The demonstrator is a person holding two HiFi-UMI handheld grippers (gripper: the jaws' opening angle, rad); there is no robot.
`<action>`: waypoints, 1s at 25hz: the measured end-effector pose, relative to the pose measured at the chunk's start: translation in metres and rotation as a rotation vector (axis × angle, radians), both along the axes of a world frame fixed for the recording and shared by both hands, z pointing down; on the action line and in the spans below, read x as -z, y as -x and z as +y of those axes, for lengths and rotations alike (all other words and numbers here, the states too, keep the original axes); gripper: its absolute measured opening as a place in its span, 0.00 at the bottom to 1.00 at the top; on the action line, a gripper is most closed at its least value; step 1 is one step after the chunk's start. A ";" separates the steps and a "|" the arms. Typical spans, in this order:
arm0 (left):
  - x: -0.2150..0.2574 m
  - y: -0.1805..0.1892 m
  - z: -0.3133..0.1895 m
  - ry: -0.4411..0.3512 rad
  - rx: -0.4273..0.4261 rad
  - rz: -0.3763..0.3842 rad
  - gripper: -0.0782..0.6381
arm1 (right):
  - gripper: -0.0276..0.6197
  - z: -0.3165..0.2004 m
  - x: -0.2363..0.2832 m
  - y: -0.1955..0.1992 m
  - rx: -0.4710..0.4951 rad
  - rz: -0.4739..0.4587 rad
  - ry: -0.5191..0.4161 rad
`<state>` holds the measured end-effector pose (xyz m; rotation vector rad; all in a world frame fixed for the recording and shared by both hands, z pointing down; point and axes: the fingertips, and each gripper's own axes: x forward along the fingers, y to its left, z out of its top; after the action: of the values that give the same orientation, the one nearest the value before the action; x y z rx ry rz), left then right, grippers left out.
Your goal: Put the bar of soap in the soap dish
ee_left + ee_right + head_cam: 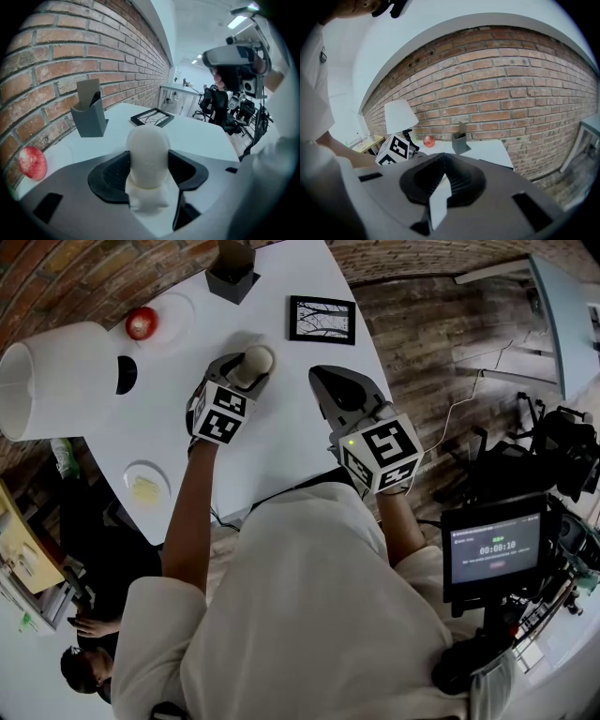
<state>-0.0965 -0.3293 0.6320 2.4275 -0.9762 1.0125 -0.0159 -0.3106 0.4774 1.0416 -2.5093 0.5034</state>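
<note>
Bright, even light falls from ceiling strips [236, 21]; soft shadows lie on the white table [291, 418]; fisheye edges bend and darken

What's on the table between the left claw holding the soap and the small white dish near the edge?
Nothing: the head view shows only bare table between the left claw and the dish.

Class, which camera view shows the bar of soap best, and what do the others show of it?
The left gripper view: the bar of soap fills the centre, clamped between the left gripper's jaws. The head view shows only its small end from above. The right gripper view does not show it.
</note>
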 end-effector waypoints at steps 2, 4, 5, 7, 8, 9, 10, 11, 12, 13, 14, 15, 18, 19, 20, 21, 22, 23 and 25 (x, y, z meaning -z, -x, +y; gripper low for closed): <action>0.000 0.000 -0.001 -0.002 0.000 0.000 0.47 | 0.05 0.000 0.000 0.001 0.002 0.000 0.000; -0.001 0.000 -0.001 -0.004 0.001 -0.002 0.47 | 0.05 0.000 0.000 0.001 0.002 0.000 0.000; -0.001 0.001 -0.001 -0.002 0.002 -0.007 0.47 | 0.05 0.000 0.000 0.001 0.002 0.001 0.000; -0.002 0.002 -0.001 0.000 0.000 -0.017 0.47 | 0.05 0.000 0.000 0.000 0.002 0.001 0.002; -0.003 0.001 -0.001 -0.001 -0.002 -0.021 0.47 | 0.05 0.000 0.000 0.000 0.001 0.001 0.002; -0.003 0.001 -0.001 -0.002 -0.004 -0.023 0.47 | 0.05 0.000 0.000 -0.001 0.000 0.001 0.002; -0.003 0.001 -0.002 -0.002 -0.003 -0.023 0.47 | 0.05 0.000 -0.001 -0.001 -0.001 0.002 0.003; -0.003 0.002 -0.002 -0.002 -0.001 -0.023 0.47 | 0.05 0.000 -0.001 -0.001 -0.001 0.002 0.003; -0.004 0.002 -0.002 -0.003 0.001 -0.022 0.47 | 0.05 0.000 -0.001 -0.001 0.000 0.002 0.004; -0.004 0.002 -0.003 -0.004 0.003 -0.023 0.47 | 0.05 0.001 -0.001 -0.001 0.000 0.002 0.005; -0.004 0.002 -0.003 -0.005 0.004 -0.023 0.47 | 0.05 0.001 -0.002 -0.001 0.001 0.003 0.006; -0.004 0.001 -0.003 -0.006 0.004 -0.023 0.47 | 0.05 0.002 -0.002 -0.001 0.001 0.003 0.007; -0.005 0.002 -0.004 -0.003 0.007 -0.022 0.47 | 0.05 0.003 -0.002 -0.001 0.002 0.001 0.008; -0.005 0.002 -0.004 -0.001 0.008 -0.021 0.47 | 0.05 0.003 -0.002 -0.001 0.001 0.001 0.008; -0.006 0.002 -0.003 0.001 0.010 -0.020 0.47 | 0.05 0.003 -0.002 -0.001 0.002 0.001 0.008; -0.006 0.002 -0.003 0.002 0.011 -0.017 0.47 | 0.05 0.003 -0.003 -0.002 0.002 0.000 0.008; -0.006 0.002 -0.003 0.004 0.014 -0.011 0.47 | 0.05 0.004 -0.003 -0.001 0.002 0.000 0.008; -0.005 0.002 -0.004 0.010 0.017 -0.002 0.47 | 0.05 0.004 -0.003 -0.001 0.003 0.000 0.008; -0.005 0.003 -0.004 0.033 0.030 0.027 0.47 | 0.05 0.004 -0.003 -0.001 0.004 0.000 0.009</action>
<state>-0.0990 -0.3336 0.6368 2.3861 -0.9760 0.9760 -0.0148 -0.3070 0.4803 1.0332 -2.5067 0.5134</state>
